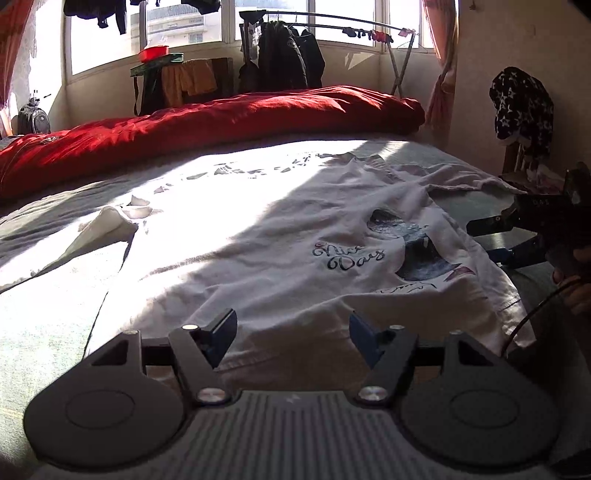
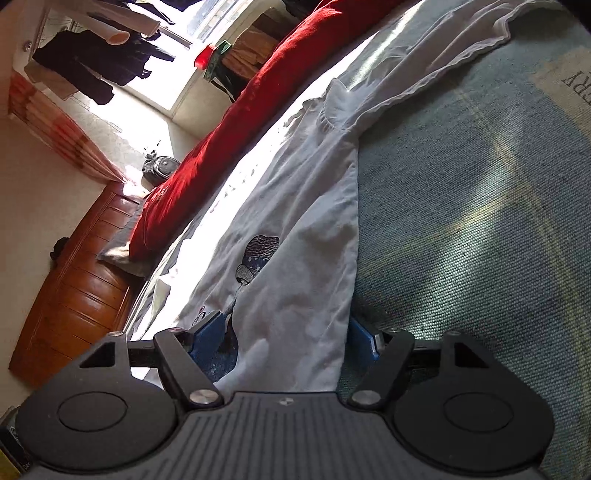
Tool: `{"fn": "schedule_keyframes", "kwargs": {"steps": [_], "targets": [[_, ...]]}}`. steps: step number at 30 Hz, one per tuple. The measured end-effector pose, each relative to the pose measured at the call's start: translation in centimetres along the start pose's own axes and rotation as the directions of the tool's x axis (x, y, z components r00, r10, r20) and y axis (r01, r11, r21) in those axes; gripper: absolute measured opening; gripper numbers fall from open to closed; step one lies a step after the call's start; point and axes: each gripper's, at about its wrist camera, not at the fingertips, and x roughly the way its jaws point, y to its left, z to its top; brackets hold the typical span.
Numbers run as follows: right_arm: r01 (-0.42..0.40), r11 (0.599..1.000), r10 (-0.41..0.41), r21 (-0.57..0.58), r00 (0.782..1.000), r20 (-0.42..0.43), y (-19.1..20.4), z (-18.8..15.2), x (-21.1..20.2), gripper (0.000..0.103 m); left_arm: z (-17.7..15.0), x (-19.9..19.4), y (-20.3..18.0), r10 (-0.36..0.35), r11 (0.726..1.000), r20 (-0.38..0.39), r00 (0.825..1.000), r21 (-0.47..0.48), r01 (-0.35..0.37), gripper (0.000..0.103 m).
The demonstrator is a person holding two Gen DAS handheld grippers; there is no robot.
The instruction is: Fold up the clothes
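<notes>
A white T-shirt [image 1: 295, 240] with a "Nice Day" print [image 1: 347, 256] lies spread face up on the bed, half in bright sun. My left gripper [image 1: 293, 338] hovers open over its near hem, with cloth below it and nothing pinched. In the left wrist view my right gripper [image 1: 491, 238] comes in at the shirt's right edge, rolled on its side. In its own view my right gripper [image 2: 286, 338] stands open, and the T-shirt's [image 2: 303, 258] side edge runs between the blue pads [image 2: 210, 336] without being clamped.
The blue-green bed cover [image 2: 461, 221] lies under the shirt. A red duvet [image 1: 221, 122] runs along the far side. A wooden headboard [image 2: 74, 295] stands at the bed's end. A chair with a star-patterned garment [image 1: 521, 103] and a drying rack [image 1: 332, 29] are beyond.
</notes>
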Motion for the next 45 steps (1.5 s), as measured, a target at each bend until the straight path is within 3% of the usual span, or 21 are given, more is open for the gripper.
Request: {"fn": "schedule_keyframes", "kwargs": {"steps": [6, 12, 15, 17, 21, 26, 30, 33, 36, 39, 41, 44, 45], "targets": [[-0.107, 0.994, 0.108, 0.027, 0.993, -0.045, -0.2, -2.9, -1.2, 0.076, -0.2, 0.0, -0.1, 0.003, 1.000, -0.010, 1.000, 0.000, -0.003, 0.069], [-0.064, 0.997, 0.061, -0.043, 0.996, -0.061, 1.5, -1.9, 1.0, 0.073, -0.3, -0.8, -0.2, 0.006, 1.000, 0.009, 1.000, -0.002, -0.006, 0.069], [-0.001, 0.997, -0.004, -0.076, 0.998, -0.066, 2.2, -1.9, 1.4, 0.062, -0.5, -1.3, 0.1, 0.006, 1.000, 0.014, 1.000, -0.008, -0.005, 0.069], [0.038, 0.998, -0.041, -0.059, 0.998, -0.057, 1.9, -2.3, 0.9, 0.023, -0.7, -1.4, 0.4, 0.017, 1.000, 0.011, 1.000, -0.015, -0.017, 0.069], [0.078, 0.997, -0.079, -0.028, 0.997, -0.020, 1.4, -3.3, -0.3, 0.003, -0.7, -1.5, 0.7, 0.030, 0.999, 0.012, 0.999, -0.021, -0.030, 0.069], [0.049, 0.998, -0.047, -0.038, 0.998, 0.041, 3.0, -2.2, -2.9, 0.003, -0.6, -2.0, 0.9, 0.033, 0.999, 0.028, 0.999, -0.013, -0.032, 0.069], [0.129, 0.986, -0.130, -0.103, 0.991, -0.007, 2.9, -1.2, -4.4, 0.003, -0.8, -1.7, 1.4, 0.039, 0.999, 0.015, 0.999, -0.023, -0.038, 0.069], [0.218, 0.970, -0.227, -0.108, 0.971, -0.073, 1.5, -1.9, -3.7, 0.003, -0.8, -1.4, 1.9, 0.053, 0.998, -0.008, 0.999, -0.016, -0.053, 0.069], [0.232, 0.969, -0.239, -0.087, 0.967, -0.084, 1.0, -1.9, -4.0, 0.003, 0.2, -1.6, 3.1, 0.026, 1.000, -0.015, 1.000, 0.005, -0.026, 0.069], [0.298, 0.942, -0.306, -0.151, 0.952, -0.026, 2.7, -1.0, -5.1, 0.017, 2.2, -1.4, 4.3, 0.008, 0.999, -0.012, 1.000, 0.054, -0.007, 0.069], [0.316, 0.921, -0.322, -0.228, 0.947, 0.011, 4.5, 0.4, -4.9, 0.034, 4.2, -0.1, 4.7, -0.006, 0.995, -0.022, 1.000, 0.099, 0.008, 0.073], [0.322, 0.874, -0.332, -0.364, 0.943, 0.037, 7.8, 2.7, -2.3, 0.057, 7.5, 3.9, 5.0, -0.043, 0.982, -0.031, 0.999, 0.181, 0.048, 0.075], [0.321, 0.851, -0.336, -0.415, 0.941, 0.037, 8.9, 3.3, -0.7, 0.060, 8.3, 5.6, 5.0, -0.050, 0.978, -0.042, 0.998, 0.200, 0.058, 0.075]]}}
